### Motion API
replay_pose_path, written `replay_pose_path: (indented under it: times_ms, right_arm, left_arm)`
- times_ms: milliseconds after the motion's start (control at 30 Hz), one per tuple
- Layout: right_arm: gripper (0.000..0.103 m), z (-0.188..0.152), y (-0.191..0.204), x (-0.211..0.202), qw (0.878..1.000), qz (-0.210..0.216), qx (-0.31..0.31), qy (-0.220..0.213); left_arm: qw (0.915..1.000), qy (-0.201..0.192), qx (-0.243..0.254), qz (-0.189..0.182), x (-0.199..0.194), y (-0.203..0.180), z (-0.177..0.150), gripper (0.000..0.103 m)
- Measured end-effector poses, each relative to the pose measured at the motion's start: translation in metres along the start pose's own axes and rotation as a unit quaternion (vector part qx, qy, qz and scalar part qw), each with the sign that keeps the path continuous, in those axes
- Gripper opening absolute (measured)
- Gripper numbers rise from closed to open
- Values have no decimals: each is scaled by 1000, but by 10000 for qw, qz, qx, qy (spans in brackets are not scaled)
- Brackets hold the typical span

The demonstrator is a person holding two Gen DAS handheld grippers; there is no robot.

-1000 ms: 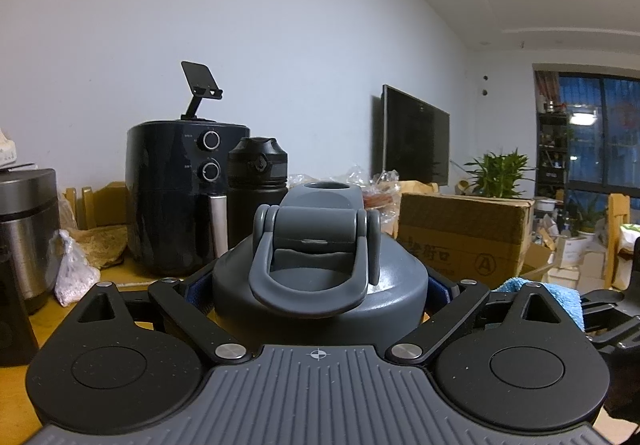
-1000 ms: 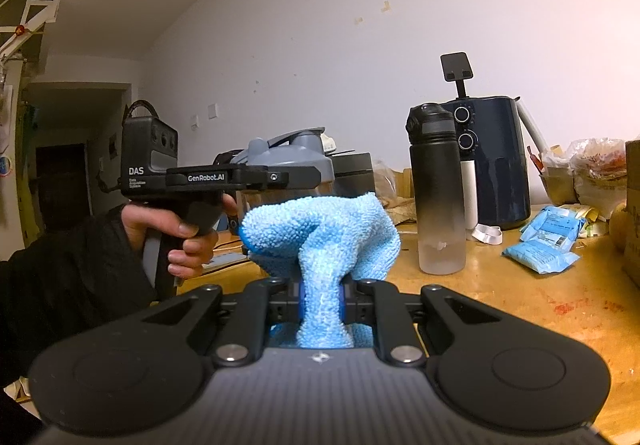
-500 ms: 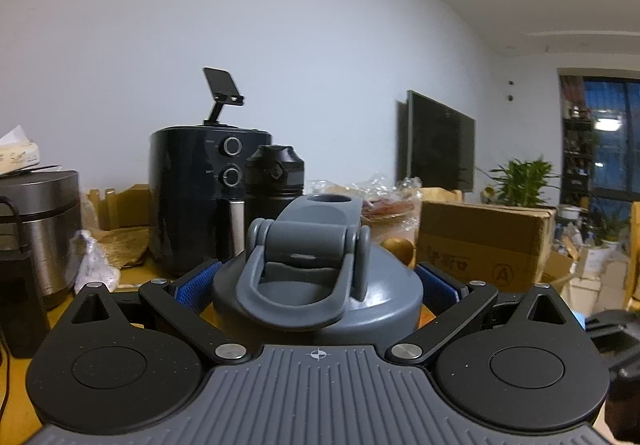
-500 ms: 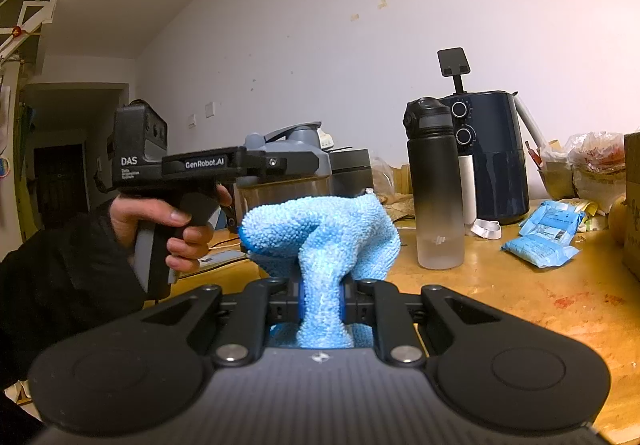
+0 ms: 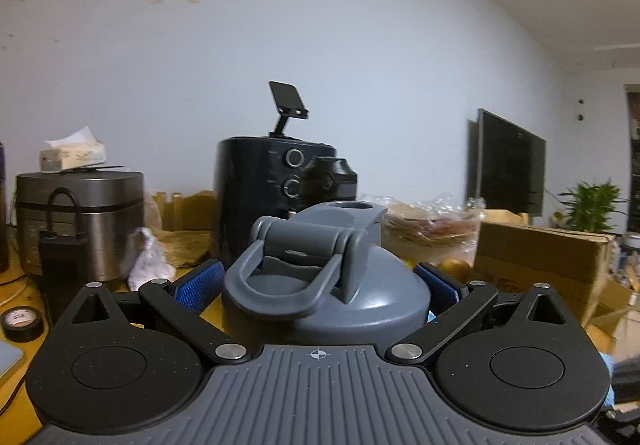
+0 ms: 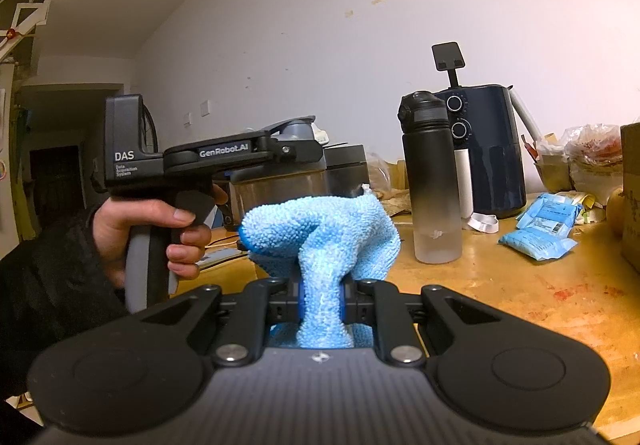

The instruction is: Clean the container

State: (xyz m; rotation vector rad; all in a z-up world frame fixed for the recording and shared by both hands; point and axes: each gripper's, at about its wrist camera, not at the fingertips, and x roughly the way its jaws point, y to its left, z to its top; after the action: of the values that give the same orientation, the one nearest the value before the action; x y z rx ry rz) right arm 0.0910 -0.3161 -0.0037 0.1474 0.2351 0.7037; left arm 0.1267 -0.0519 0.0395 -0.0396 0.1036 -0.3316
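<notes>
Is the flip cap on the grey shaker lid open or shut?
Open: the grey lid shows its bare spout hole, with the cap flipped back.

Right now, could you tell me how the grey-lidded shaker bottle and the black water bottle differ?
The shaker bottle is gripped in the left hand-held gripper above the table; the black water bottle stands free on it. The shaker bottle's lid is grey and broad; the water bottle's cap is black and narrow. Both are upright with lids on.
</notes>
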Motion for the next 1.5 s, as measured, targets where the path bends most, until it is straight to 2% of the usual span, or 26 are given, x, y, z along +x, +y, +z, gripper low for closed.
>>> replay_pose_path:
  times_ms: [333,700,1133,1367,1400,1433,1500]
  right_arm:
    - [9,0,0,1,10000,-17,22,10]
    - [10,-1,0,1,10000,-36,30,7]
    - [10,-1,1,0,10000,-35,43,34]
    - [11,0,2,4,10000,-48,61,54]
    - [11,0,2,4,10000,-44,61,54]
    - [11,-1,2,4,10000,-41,60,52]
    - [11,-1,2,4,10000,-37,63,54]
  left_arm:
    - [9971,-61,-44,751,1,-20,1,103]
    - [9887,-90,19,1497,6,-41,-2,103]
    - [9791,-107,98,2030,8,-54,0,103]
    - [9784,-48,88,2067,9,-54,1,103]
    - [9788,-29,68,2048,9,-54,1,102]
    - [9789,-13,41,2041,9,-54,1,96]
    - [9787,8,43,2051,9,-55,1,95]
